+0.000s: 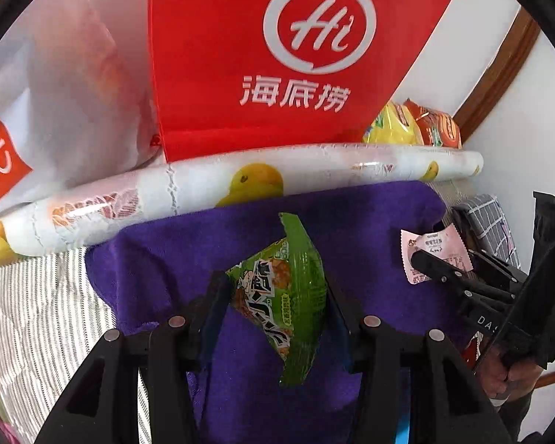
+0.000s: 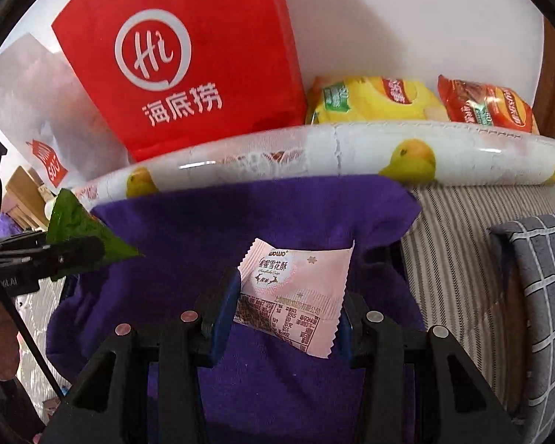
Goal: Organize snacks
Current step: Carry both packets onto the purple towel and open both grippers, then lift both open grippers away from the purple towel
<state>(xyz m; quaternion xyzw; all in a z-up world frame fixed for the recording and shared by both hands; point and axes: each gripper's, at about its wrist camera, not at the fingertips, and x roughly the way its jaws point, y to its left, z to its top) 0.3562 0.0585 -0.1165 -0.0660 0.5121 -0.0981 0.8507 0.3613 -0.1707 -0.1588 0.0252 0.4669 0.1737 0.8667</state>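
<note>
Left wrist view: left tongs (image 1: 277,296) clamp a green snack packet (image 1: 290,288) above the purple cloth (image 1: 159,259).
Right wrist view: right tongs (image 2: 290,303) clamp a pink snowflake-crisp packet (image 2: 296,292) over that cloth.
Table edge: red Haidilao bag (image 2: 188,59), yellow snack bag (image 2: 373,100) behind.

Right gripper (image 2: 283,307) clamped on a pink rectangular foil snack packet (image 2: 296,292) over a purple fleece cloth (image 2: 203,222), left gripper (image 2: 74,255) at nine o'clock pinching a green foil snack pouch (image 2: 77,227), red fabric bag (image 2: 188,59) at eleven o'clock, yellow plastic snack bag (image 2: 373,101) at one o'clock.
</note>
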